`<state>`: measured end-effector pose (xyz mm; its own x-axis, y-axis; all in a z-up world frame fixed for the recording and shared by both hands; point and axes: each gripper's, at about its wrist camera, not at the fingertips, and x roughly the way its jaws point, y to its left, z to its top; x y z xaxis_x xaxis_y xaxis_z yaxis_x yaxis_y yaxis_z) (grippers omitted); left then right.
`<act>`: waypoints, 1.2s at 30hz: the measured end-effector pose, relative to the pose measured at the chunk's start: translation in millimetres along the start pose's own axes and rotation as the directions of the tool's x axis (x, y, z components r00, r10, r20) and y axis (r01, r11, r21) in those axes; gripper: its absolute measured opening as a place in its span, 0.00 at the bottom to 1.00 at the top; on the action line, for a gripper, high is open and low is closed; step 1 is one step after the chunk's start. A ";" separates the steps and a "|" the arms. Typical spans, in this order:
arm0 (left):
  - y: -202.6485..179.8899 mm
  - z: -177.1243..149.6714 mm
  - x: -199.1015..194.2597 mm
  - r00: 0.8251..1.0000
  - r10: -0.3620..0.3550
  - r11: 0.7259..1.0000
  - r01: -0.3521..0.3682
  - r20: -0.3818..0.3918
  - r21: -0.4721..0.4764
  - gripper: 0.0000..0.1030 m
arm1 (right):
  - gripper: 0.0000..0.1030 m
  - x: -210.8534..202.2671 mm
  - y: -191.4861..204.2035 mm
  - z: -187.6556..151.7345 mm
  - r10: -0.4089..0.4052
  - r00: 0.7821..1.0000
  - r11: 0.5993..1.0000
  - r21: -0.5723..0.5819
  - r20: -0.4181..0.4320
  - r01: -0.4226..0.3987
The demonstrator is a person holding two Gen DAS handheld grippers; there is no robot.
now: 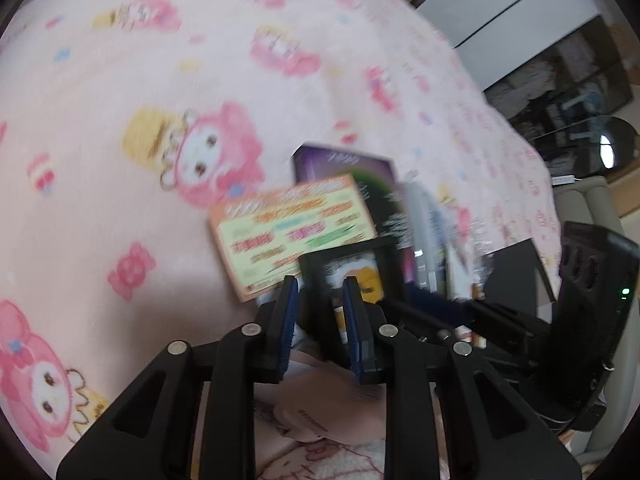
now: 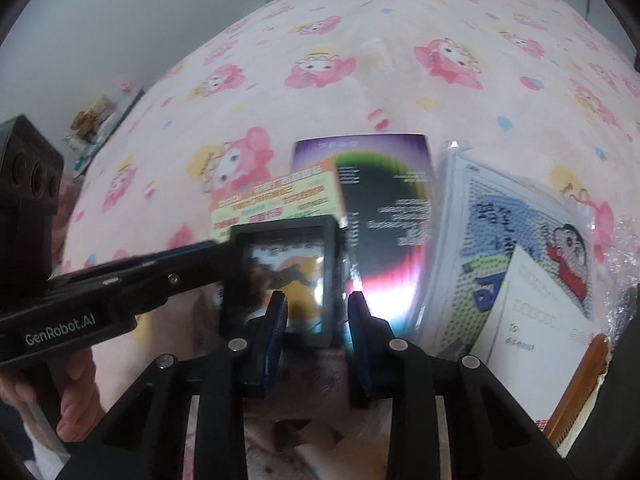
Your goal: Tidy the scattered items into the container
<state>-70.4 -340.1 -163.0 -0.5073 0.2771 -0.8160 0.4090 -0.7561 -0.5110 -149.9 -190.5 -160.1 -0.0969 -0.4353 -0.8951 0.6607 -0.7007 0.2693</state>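
A small black-framed picture (image 2: 294, 280) stands above the pink bedspread, held at its left edge by my left gripper (image 2: 224, 254), which comes in from the left and is shut on the frame. It also shows in the left wrist view (image 1: 352, 276), and my left gripper (image 1: 320, 292) has its blue pads at the frame's lower edge. My right gripper (image 2: 317, 308) is open, its jaws on either side of the frame's bottom right corner. An orange and yellow card (image 2: 280, 200), a purple and black booklet (image 2: 384, 208) and a bagged bead kit (image 2: 516, 248) lie behind.
The pink cartoon-print bedspread (image 2: 360, 60) fills both views. A white sheet (image 2: 532, 320) and a wooden comb (image 2: 580, 384) lie at the right. Bubble wrap (image 2: 624, 248) sits at the far right edge. Dark shelves (image 1: 560, 92) stand beyond the bed.
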 end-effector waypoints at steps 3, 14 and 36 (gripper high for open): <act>-5.3 -5.1 2.7 1.000 -0.002 1.000 0.002 -0.017 0.011 0.21 | 0.25 6.9 -3.0 -0.1 0.057 0.998 0.998 0.013 -0.024 -0.057; -98.7 -37.1 -69.6 0.992 -0.097 0.976 0.080 0.075 0.205 0.21 | 0.21 -104.5 -6.5 -38.7 0.049 0.989 0.999 0.011 0.141 -0.051; -337.5 -127.6 7.5 0.959 -0.225 0.837 0.279 -0.170 0.470 0.21 | 0.21 -250.2 -172.1 -192.0 -0.148 0.943 0.938 0.344 0.299 0.039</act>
<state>-115.4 -7.2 -31.2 -0.4501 0.5366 -0.7138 -0.1561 -0.8343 -0.5288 -96.4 147.6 -50.7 -0.4121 -0.4755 -0.7772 0.3604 -0.8685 0.3403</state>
